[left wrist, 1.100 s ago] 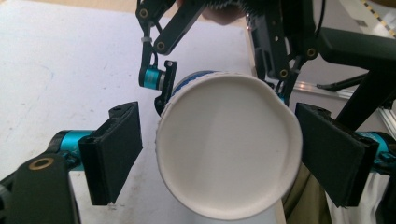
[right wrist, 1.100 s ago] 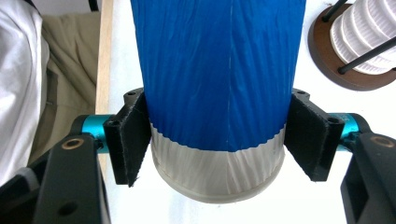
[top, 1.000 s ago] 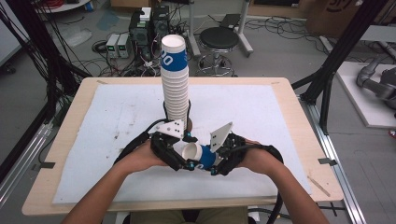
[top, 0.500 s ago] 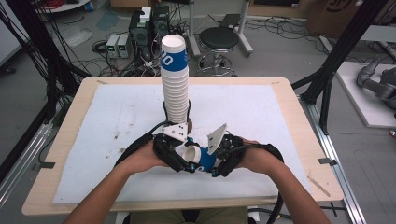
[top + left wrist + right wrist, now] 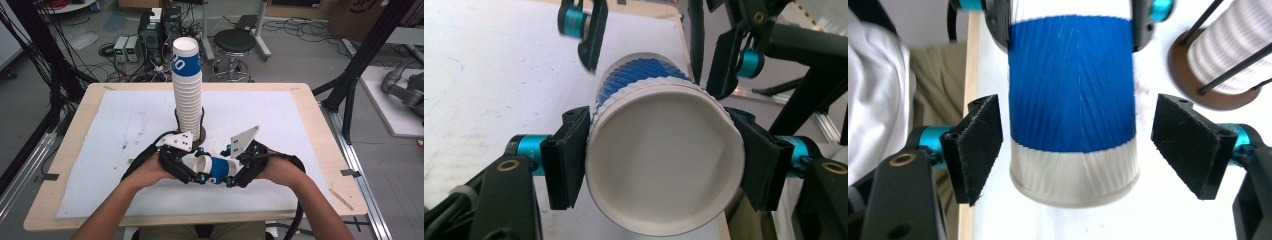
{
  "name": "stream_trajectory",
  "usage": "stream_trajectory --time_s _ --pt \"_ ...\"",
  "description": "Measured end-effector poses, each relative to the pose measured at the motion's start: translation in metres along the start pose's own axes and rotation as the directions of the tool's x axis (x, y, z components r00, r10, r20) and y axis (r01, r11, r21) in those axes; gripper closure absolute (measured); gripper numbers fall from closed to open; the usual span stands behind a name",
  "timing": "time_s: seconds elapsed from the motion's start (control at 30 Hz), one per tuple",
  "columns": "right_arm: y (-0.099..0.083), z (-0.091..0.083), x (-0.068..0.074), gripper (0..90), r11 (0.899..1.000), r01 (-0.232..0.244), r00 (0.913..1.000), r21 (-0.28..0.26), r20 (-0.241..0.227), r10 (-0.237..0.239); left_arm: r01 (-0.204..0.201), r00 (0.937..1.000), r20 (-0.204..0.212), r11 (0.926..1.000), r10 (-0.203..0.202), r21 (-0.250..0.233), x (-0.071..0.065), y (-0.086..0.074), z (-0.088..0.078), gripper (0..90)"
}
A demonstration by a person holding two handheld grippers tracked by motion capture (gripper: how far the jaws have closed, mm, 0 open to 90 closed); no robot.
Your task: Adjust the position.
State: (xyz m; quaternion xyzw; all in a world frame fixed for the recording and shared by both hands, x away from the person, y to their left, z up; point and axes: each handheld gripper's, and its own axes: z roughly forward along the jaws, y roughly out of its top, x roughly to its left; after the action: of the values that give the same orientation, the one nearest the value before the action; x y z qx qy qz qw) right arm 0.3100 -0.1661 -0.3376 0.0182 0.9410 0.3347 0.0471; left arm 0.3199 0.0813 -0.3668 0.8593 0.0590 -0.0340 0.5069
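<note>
**High view: cup handed across, stack waiting**

High view notes. Blue-and-white ribbed paper cup (image 5: 214,168) lies on its side, held above the white foam mat (image 5: 115,145) between the two hands, near the table's front edge. Left gripper (image 5: 192,172) has just been closing; in the left gripper view its pads (image 5: 566,157) press the cup's rim end from both sides, mouth facing the camera. Clenched on the cup. Right gripper (image 5: 231,179) has just been opening; in the right gripper view both pads (image 5: 979,145) stand clear of the cup's base end, a gap either side. Let go.

Progress, as a judgement: hand-over from right to left looks done. Left to do, likely: carry the cup to the tall stack of blue-and-white paper cups (image 5: 187,87) in its wire-post holder on a round brown base (image 5: 201,134), just behind the hands.

Room: mat is bare left and right. Stack stands close ahead; it is tall and could tip if knocked. Right jaws need to back off before anything swings.
</note>
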Motion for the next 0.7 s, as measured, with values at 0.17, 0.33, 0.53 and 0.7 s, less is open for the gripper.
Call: stream_trajectory --time_s 0.17,0.33,0.53,0.7 --pt "-0.007 -0.012 -0.001 21.0 0.988 -0.058 0.9978 -0.142 0.023 0.062 0.023 0.9994 -0.025 0.9981 -0.025 -0.056 0.001 -0.009 -0.007 30.6" --pt "-0.021 -0.022 -0.002 20.9 0.944 -0.127 0.9881 -0.304 0.045 0.147 0.032 0.9986 -0.039 0.9932 -0.036 -0.112 0.002 -0.018 -0.012 30.5" --pt "-0.037 -0.024 0.000 20.6 0.916 -0.165 0.9752 -0.366 0.078 0.207 0.041 0.9967 -0.062 0.9850 -0.052 -0.168 0.003 -0.027 -0.017 30.4" --pt "-0.047 -0.021 0.003 20.6 0.898 -0.178 0.9678 -0.402 0.094 0.234 0.048 0.9956 -0.069 0.9769 -0.063 -0.208 0.004 -0.034 -0.019 30.4"
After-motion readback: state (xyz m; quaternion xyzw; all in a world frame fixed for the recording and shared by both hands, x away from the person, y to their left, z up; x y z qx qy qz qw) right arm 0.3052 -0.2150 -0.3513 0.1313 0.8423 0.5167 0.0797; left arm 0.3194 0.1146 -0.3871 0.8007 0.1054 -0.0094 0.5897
